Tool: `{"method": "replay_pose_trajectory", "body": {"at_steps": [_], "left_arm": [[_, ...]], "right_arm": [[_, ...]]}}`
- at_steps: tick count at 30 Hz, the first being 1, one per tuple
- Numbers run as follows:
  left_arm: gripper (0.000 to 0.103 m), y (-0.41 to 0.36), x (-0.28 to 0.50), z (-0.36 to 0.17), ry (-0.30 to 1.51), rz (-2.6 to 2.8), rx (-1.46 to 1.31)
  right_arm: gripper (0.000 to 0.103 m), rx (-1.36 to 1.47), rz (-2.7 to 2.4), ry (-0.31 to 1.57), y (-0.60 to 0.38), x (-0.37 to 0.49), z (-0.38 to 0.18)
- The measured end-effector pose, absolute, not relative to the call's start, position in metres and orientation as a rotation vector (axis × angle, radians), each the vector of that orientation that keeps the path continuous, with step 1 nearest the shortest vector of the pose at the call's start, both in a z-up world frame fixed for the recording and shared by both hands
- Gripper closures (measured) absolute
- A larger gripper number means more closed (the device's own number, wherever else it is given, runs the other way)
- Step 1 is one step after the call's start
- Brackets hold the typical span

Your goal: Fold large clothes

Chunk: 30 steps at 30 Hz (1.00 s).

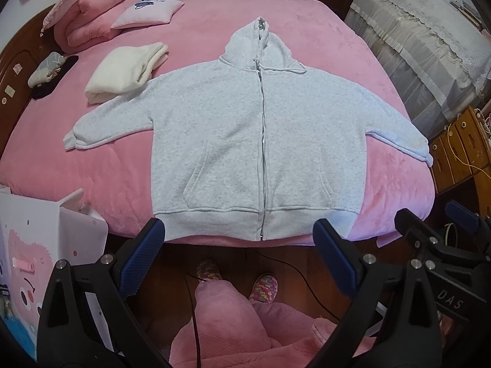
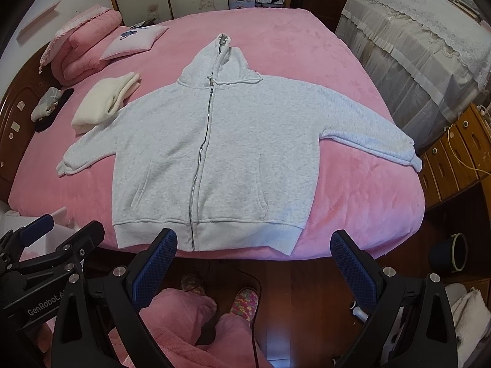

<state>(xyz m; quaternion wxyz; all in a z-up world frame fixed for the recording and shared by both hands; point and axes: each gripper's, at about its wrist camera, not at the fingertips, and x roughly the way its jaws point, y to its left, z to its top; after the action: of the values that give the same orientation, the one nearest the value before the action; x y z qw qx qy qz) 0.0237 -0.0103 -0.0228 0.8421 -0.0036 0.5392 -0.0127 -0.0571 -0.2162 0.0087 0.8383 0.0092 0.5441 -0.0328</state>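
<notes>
A light grey zip-up hoodie (image 1: pixel 233 128) lies flat and face up on the pink bed (image 1: pixel 307 24), zipped, hood pointing away, both sleeves spread out to the sides. It also shows in the right wrist view (image 2: pixel 233 147). Its hem lies along the near edge of the bed. My left gripper (image 1: pixel 239 245) is open and empty, held off the bed just before the hem. My right gripper (image 2: pixel 254 254) is open and empty, also just before the hem. Each gripper shows at the edge of the other's view.
A folded cream garment (image 1: pixel 125 70) lies on the bed (image 2: pixel 353 184) by the left sleeve. Pink pillows (image 1: pixel 89 15) are at the far left. A white box (image 1: pixel 36 245) stands at the near left. A wooden drawer unit (image 1: pixel 460 153) stands at the right. The person's slippered feet (image 1: pixel 264 285) are below.
</notes>
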Motion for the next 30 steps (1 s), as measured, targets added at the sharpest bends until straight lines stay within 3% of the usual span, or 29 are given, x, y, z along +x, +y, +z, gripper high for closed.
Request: {"method": "replay_pose_trajectory", "body": {"at_steps": [6,12,21,30], "left_arm": [[0.007,0.005,0.050,-0.028,1.163,-0.013,-0.033],[0.007,0.066,0.084,-0.050,1.215,0.042,-0.183],[0.007,0.245,0.151,-0.104,1.281,0.174,-0.576],[0.007,0.436,0.230,-0.189,1.407,0.391,-0.991]], "right_arm": [[0.002,0.020,-0.060,1.150,-0.210,-0.030,0.006],[0.002,0.013,-0.052,1.164,-0.184,0.009,-0.004],[0.002,-0.023,-0.098,1.227,-0.084,0.098,-0.040],[0.002,-0.283,0.015,1.263,0.109,0.187,-0.084]]}}
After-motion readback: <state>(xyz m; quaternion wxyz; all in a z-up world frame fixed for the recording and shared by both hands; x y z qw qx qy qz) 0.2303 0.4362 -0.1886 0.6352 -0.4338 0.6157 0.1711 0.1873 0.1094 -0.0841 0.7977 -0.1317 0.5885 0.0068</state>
